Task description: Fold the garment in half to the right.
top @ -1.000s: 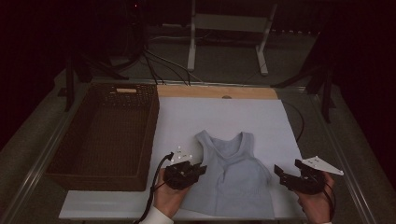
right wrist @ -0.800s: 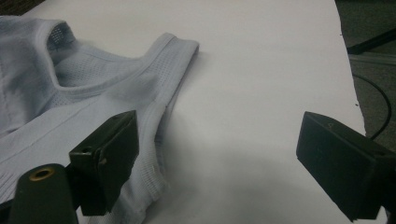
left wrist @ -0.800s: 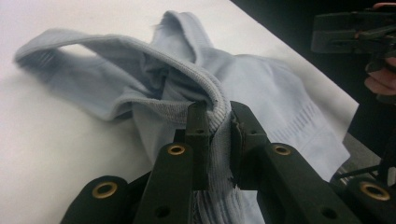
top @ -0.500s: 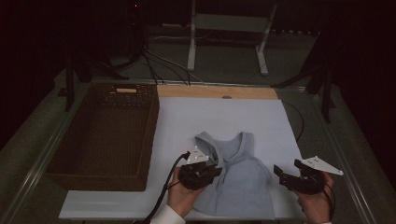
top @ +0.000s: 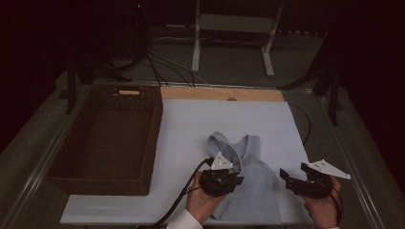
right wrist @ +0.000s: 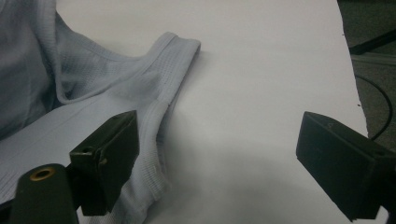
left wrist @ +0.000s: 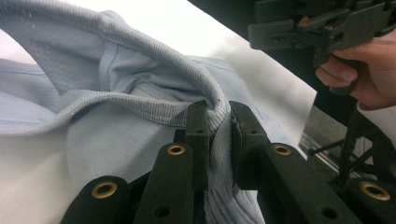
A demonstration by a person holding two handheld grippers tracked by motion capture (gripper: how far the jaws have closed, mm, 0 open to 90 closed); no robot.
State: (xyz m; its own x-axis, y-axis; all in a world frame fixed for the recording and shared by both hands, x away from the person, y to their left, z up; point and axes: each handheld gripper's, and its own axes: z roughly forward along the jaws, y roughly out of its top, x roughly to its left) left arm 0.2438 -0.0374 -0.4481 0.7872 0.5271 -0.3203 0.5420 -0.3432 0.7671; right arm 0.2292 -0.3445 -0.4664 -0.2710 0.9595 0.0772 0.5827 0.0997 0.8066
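Flanking white table sheet (top: 191,133) at left: dark woven wicker basket (top: 107,138), nothing blocking. L gripper (left wrist: 214,122) clenched on pale-blue ribbed tank top (top: 253,191); R gripper (right wrist: 219,154) released. Room dark.

We look down and forward from high above the table (top: 181,129). Our two gripper views sit close, sharing the pale blue top (left wrist: 116,135) (right wrist: 42,93).

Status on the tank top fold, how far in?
Early. Done: the left gripper is shut on the ribbed edge of the light blue tank top and has that side lifted and carried over the middle. In hand: that first fold, not laid flat yet. Left: the right gripper is open beside the other strap; the wicker basket holds nothing.
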